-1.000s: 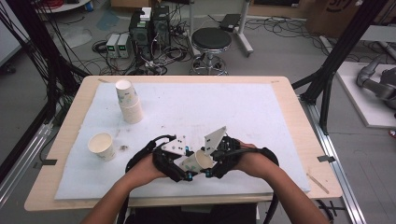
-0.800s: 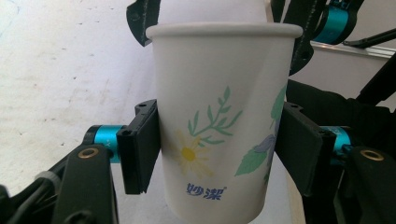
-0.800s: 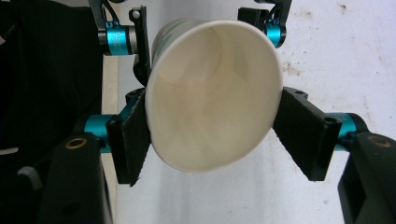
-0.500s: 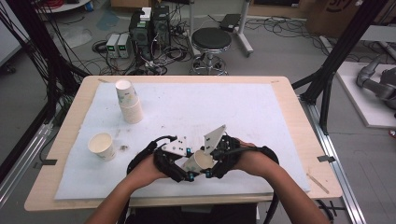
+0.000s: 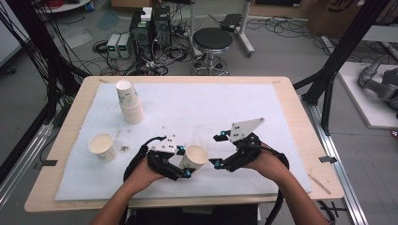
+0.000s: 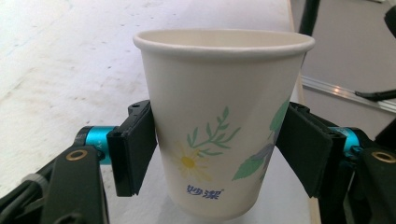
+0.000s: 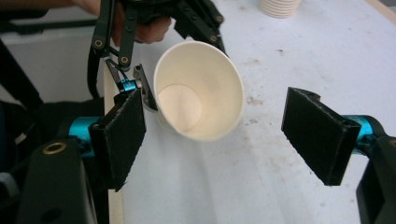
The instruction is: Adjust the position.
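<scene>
High view: the left gripper (image 5: 180,166) holds a paper cup (image 5: 193,157) near the counter's (image 5: 291,103) front edge, tilted with its mouth toward the right gripper (image 5: 217,150). Its jaws have just been opening a little, yet in the left gripper view both pads (image 6: 133,144) press the cup's (image 6: 219,126) sides. The right gripper stands just beside the cup, apart from it; its jaws have just been opening and are wide, with nothing between them. In the right gripper view the cup's (image 7: 198,91) open mouth faces the camera. 1 more cup (image 5: 102,146) and a stack (image 5: 129,101) stand at the left.
</scene>
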Demonstrator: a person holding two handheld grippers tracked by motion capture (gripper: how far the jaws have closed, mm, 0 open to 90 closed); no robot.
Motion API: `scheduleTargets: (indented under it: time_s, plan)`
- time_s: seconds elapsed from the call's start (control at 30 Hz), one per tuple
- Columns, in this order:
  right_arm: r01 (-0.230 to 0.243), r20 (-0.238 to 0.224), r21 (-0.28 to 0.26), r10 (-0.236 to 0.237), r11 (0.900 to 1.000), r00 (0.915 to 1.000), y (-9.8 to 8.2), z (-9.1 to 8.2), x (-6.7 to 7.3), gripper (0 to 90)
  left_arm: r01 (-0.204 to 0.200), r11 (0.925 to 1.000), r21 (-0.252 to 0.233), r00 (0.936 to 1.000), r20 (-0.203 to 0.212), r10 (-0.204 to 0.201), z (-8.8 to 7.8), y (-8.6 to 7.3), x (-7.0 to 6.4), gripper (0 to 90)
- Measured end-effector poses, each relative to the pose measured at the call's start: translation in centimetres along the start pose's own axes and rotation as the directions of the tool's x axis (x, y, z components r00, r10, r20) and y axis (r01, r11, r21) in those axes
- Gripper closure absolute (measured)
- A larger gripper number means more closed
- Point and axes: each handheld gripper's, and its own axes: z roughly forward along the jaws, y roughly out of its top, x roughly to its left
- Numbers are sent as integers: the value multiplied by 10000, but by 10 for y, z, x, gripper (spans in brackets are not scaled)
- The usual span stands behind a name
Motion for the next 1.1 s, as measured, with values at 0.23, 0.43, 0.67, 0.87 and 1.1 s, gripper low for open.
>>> scheduleTargets:
  time_s: [0.23,0.43,0.67,0.87,1.1]
  plan:
    - [-754,560,-686,793,9948,9953,-22,-7,-1,225,197,9983,-548,9984,-527,-225,-6,-10,3,300]
    - [-1440,1381,-1534,1655,9776,9765,-46,-14,-4,225,269,9939,-1069,9935,-1069,-384,-14,-16,6,298]
    - [-1818,2910,-2278,2451,9566,9248,-75,-26,-2,225,360,9823,-1840,9855,-1563,-654,-24,-20,8,298]
    - [-2349,3726,-2581,3209,9371,8707,-103,-33,-2,224,356,9621,-2704,9711,-2181,-972,-36,-24,10,297]
    - [-2507,4082,-2785,3505,9271,8429,-120,-37,-2,225,265,9464,-3220,9585,-2605,-1155,-44,-26,10,295]
